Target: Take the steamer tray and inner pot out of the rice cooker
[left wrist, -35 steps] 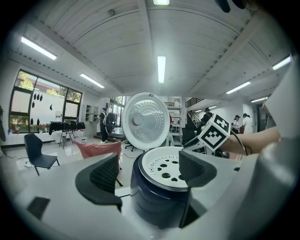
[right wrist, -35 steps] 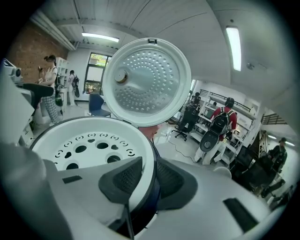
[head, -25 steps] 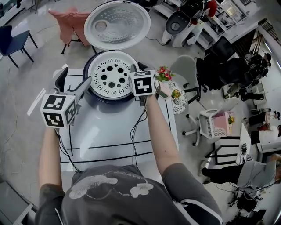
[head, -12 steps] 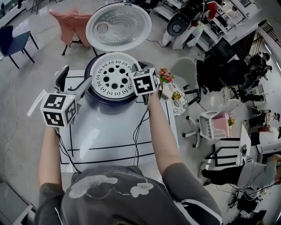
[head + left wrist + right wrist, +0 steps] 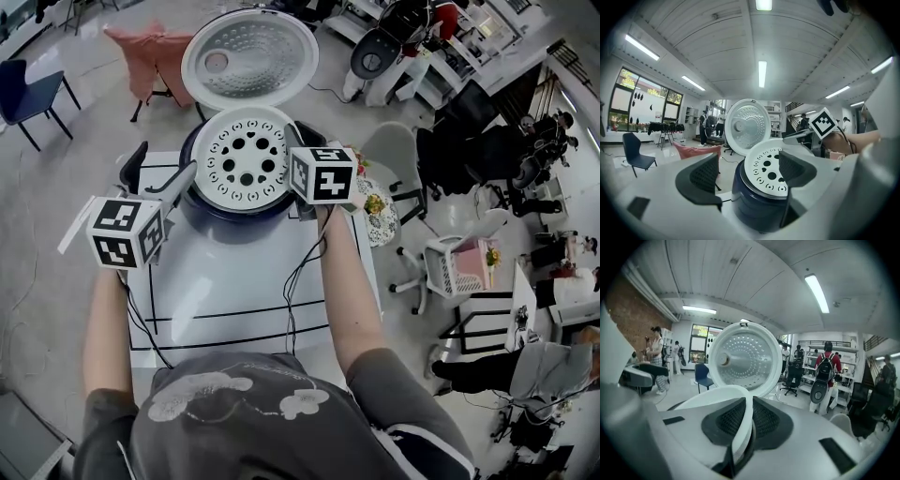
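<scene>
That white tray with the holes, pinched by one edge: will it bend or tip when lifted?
The tray looks like thin, rigid plastic, so it probably keeps its shape. Full of holes, it is likely light. The right gripper, jaws closing on its rim, grips one side only, so it may hang tilted.

Steamer tray (image 5: 242, 167) edge behind the right claw (image 5: 294, 141)

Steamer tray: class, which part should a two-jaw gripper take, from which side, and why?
Its thin rim at the right edge, approached from the right: the steamer tray is a broad disc, too wide to span. The right gripper is closing its jaws on that rim.
</scene>
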The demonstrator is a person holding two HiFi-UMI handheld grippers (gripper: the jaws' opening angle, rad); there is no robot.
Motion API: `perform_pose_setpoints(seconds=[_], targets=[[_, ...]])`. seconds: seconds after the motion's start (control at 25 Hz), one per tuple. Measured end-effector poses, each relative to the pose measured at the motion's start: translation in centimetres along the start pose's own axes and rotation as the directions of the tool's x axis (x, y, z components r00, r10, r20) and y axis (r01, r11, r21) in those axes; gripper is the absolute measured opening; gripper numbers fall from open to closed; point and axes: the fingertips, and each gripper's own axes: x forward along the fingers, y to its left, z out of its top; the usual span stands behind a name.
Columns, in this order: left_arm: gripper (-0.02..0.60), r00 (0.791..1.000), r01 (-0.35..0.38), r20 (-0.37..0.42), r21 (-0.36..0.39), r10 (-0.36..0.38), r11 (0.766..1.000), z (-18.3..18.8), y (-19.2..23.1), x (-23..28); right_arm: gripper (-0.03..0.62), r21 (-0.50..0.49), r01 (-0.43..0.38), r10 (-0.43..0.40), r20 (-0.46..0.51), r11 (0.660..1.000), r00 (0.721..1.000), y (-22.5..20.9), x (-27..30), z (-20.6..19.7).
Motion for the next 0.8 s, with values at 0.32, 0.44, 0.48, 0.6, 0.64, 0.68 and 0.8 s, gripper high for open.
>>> perform_pose_setpoints(seconds=[0.32,0.44,0.48,0.6,0.64,0.68,0.8], targets=[[0.407,1.000,0.017,0.018,0.012,-0.017,1.000,0.9,-0.7,-1.1,0.058,0.142,-0.069,0.051,0.126,0.988,0.991,0.5,-2.6,2.8],[0.407,0.999,0.020,0.028,0.017,-0.021,1.000,1.2,-0.9,-1.4,0.057,0.124,-0.067,0.046,0.161,0.990,0.986,0.8,-3.8,4.0],[0.407,0.999,0.023,0.031,0.018,-0.023,1.000,1.3,-1.0,-1.5,0.057,0.111,-0.062,0.043,0.169,0.992,0.985,0.9,-4.1,4.3],[0.408,0.999,0.036,0.035,0.021,-0.036,0.999,1.5,-1.5,-1.5,0.057,0.097,-0.051,0.031,0.195,0.994,0.980,0.9,-5.3,5.1],[0.407,0.998,0.041,0.036,0.022,-0.042,0.999,1.6,-1.7,-1.5,0.057,0.102,-0.050,0.027,0.209,0.994,0.978,0.8,-5.9,5.5],[0.407,0.998,0.047,0.037,0.024,-0.048,0.999,1.7,-2.0,-1.4,0.057,0.111,-0.049,0.023,0.225,0.993,0.974,0.6,-6.5,5.9],[0.407,0.997,0.065,0.039,0.032,-0.067,0.997,2.2,-2.7,-1.3,0.057,0.145,-0.050,0.008,0.276,0.988,0.961,-0.1,-8.6,7.2]])
